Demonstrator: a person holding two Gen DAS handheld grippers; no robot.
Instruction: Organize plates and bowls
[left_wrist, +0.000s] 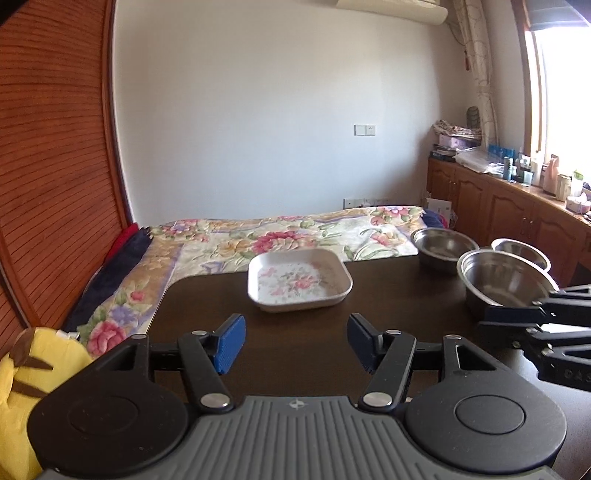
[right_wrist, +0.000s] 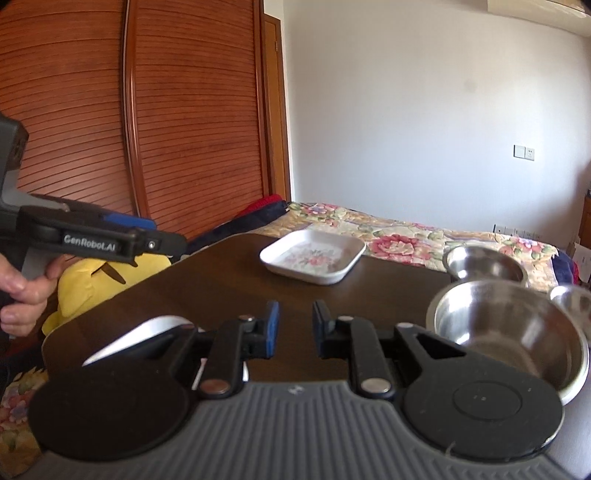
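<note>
My left claw (left_wrist: 295, 341) hangs spread wide and empty over the dark wooden table (left_wrist: 207, 306); my right claw (right_wrist: 294, 328) is narrowly parted, gripping nothing. A blurred silver object (right_wrist: 140, 338) hides behind its left finger. The white square floral plate (left_wrist: 299, 278) sits near the far edge, three stainless steel bowls (left_wrist: 504, 282) clustered at the far right corner.

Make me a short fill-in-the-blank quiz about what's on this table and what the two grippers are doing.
1. The number of steel bowls on the dark table is ____.
2. The white floral dish has a ____ outline with rounded corners.
3. The left gripper is open and holds ____.
4. Beyond the table's far edge lies a bed with a ____-patterned quilt.

Missing words: three; square; nothing; flower
</note>
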